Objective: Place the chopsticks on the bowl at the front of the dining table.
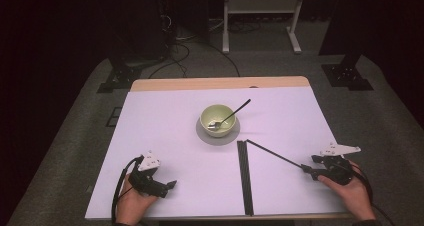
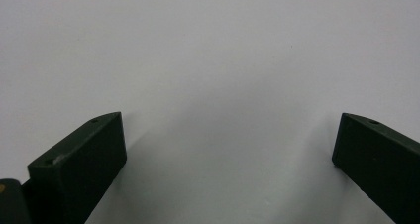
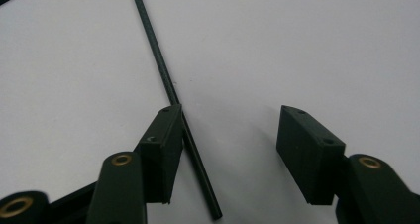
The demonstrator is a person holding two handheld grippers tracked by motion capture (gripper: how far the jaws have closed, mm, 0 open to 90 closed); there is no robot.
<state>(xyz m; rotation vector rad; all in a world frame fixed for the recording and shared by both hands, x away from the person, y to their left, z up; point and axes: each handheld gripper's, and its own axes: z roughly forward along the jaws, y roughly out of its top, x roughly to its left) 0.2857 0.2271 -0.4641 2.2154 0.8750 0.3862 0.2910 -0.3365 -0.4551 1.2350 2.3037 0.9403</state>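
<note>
Right gripper view has the right hand-held gripper (image 3: 225, 130) part open astride a thin black rod (image 3: 171, 90), its left jaw seemingly touching it. That rod lies on the desk (image 1: 165, 136), right of the bowl (image 1: 217, 120). Left hand-held gripper (image 2: 228, 144) gapes wide, empty.

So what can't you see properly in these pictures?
- Bowl: what's inside, high view, too small and hidden by its wall.
- Thin black rod: far end cut off by the top edge, right gripper view.
- Right claw: whether a finger touches the rod, high view, too small.
- Spoon: bowl end too small.
</note>
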